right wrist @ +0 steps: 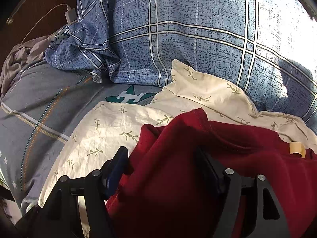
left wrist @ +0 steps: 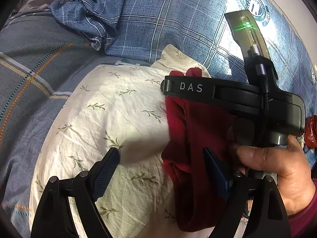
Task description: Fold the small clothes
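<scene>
Looking along the left gripper (left wrist: 161,170): jaws spread wide, nothing between them, two dark fingers with blue pads. Right-hand pad touching the edge of one dark red garment (left wrist: 190,138), bunched in folds on one cream pillowcase with a leaf print (left wrist: 111,119). Lying across the upper part of the garment, the right gripper (left wrist: 233,97), lettered "DAS", seen from the side, held by the right hand (left wrist: 277,164) with thumb along the handle; cannot tell from here how its jaws stand. One cable and one small green light on the device mounted above it. Beyond the pillowcase, one blue plaid quilt (left wrist: 158,19) with a crumpled corner at upper left, and one grey bedsheet with orange and teal stripes (left wrist: 29,69) to the left. One orange-red item at the far right edge, too cut off to name.

Looking along the right gripper (right wrist: 161,164): jaws parted, with a thick fold of the same dark red garment (right wrist: 178,168) lying between the two fingers and heaped over the right one; whether the pads press it, cannot tell. Garment resting on the cream pillowcase (right wrist: 111,129), hemmed edge raised toward the blue plaid quilt (right wrist: 198,39). One small cream-coloured object (right wrist: 296,148) poking out at the garment's right edge. One white charger plug with cable (right wrist: 69,13) at upper left, beside the grey bedsheet (right wrist: 39,109).
</scene>
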